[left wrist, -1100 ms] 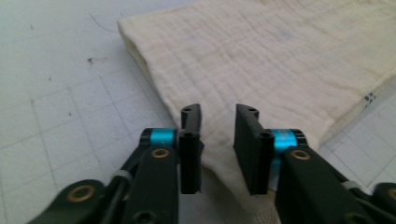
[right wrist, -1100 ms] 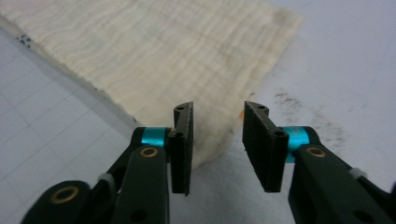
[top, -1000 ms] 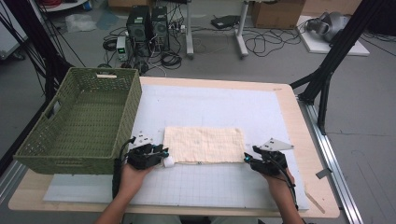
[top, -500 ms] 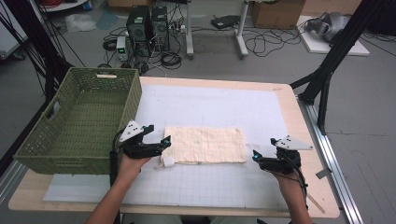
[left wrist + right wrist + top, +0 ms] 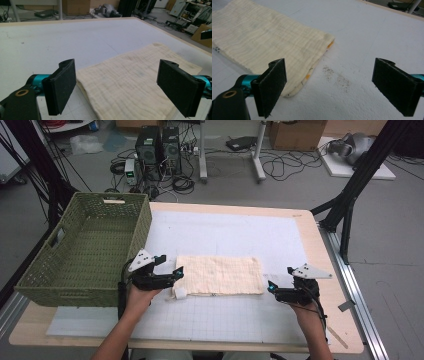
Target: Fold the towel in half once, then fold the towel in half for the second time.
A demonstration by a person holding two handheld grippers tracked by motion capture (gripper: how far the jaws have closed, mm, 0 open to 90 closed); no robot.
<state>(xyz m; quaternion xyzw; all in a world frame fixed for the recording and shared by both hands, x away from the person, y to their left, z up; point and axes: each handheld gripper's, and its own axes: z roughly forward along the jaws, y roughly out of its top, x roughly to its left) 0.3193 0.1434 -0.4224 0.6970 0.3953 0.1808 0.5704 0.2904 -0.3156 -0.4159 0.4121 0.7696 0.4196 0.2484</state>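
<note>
Cloth (image 5: pixel 220 274) mid-table, basket (image 5: pixel 85 249) to its left.

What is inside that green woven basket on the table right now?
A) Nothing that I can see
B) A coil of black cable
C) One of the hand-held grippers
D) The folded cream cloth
A: in the high view the green basket shows only its bare woven floor, while the folded cream cloth lies flat on the white mat beside it, between the left gripper and the right gripper.
</note>
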